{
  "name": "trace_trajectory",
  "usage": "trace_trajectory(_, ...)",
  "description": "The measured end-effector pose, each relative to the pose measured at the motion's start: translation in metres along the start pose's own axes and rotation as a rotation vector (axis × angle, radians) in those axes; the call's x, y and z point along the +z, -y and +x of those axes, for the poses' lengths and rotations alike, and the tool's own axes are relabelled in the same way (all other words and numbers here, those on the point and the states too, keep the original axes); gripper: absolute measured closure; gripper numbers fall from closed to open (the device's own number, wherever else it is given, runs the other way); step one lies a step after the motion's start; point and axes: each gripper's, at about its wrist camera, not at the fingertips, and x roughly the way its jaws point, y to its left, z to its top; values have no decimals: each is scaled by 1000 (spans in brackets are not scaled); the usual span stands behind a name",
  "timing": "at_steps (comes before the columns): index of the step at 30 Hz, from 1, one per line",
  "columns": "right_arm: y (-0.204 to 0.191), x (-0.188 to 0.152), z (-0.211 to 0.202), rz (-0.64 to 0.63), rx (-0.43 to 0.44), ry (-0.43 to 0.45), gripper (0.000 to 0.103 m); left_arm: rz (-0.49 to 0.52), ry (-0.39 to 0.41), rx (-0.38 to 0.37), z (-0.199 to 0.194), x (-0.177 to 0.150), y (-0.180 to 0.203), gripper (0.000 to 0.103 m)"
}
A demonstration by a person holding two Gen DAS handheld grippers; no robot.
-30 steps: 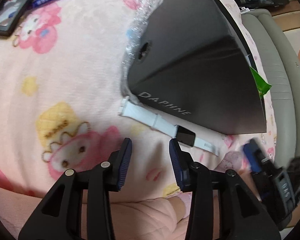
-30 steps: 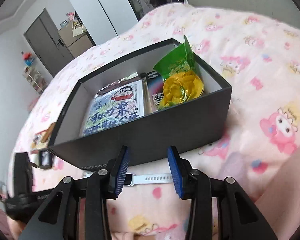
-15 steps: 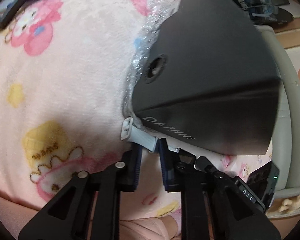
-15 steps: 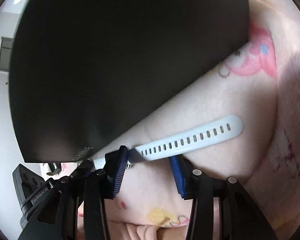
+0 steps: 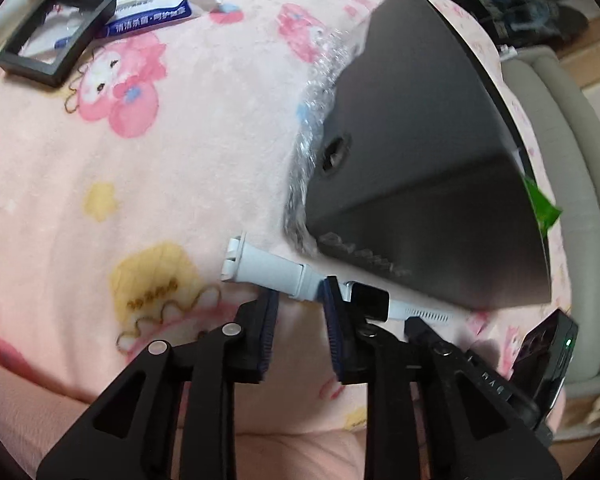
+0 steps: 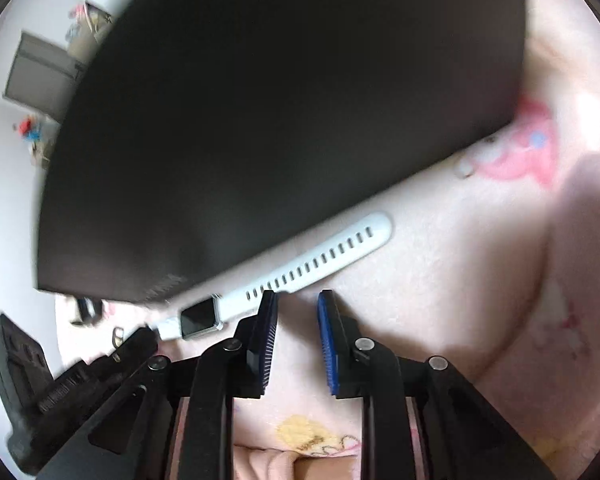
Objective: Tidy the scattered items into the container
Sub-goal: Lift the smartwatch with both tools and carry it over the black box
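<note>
a: left gripper [image 5: 298,300] state?

b: jaws opening, a narrow gap between the blue pads. the white watch [image 5: 296,278] lies flat on the pink blanket [image 5: 160,184] just past the tips. its buckle-side strap crosses the gap at the very tips; pads do not look pressed on it. nothing held.

a: right gripper [image 6: 297,300]?

b: jaws closing, a gap open between the pads with only blanket in it. the holed strap of the watch [image 6: 300,266] runs just beyond the left pad's tip, up and to the right. the dark face sits left of that pad. touching or not, cannot tell.

a: the container?

b: black box [image 5: 428,184] stands directly ahead of both grippers, its lower edge just beside the watch. bubble wrap [image 5: 320,92] is tucked along its left side.

a: other items?

b: far ahead-left of the left gripper: a black frame [image 5: 56,36] and a wipes packet [image 5: 140,4], well apart from the watch.
</note>
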Motion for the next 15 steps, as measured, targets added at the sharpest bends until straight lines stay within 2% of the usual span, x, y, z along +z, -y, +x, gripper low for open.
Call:
trace_trajectory(3, -1, 10, 5, 11, 29, 27, 85, -51, 12, -40, 0, 5, -13, 79)
trace_trajectory(5, -1, 13, 11, 23, 26, 30, 85, -46, 12, -49, -2, 7, -16, 80)
trace_trajectory(9, -9, 12, 15, 1, 0, 51, 84, -11, 23, -11, -7, 7, -13, 80)
trace_trajectory(11, -7, 13, 14, 43, 44, 54, 79, -17, 26, -11, -8, 9, -16, 80)
trace_trajectory(13, -4, 15, 17, 88, 92, 55, 67, -24, 25, -14, -8, 11, -20, 80)
trace_trajectory(15, -5, 17, 26, 96, 107, 58, 67, -31, 16, -23, -5, 15, -24, 79)
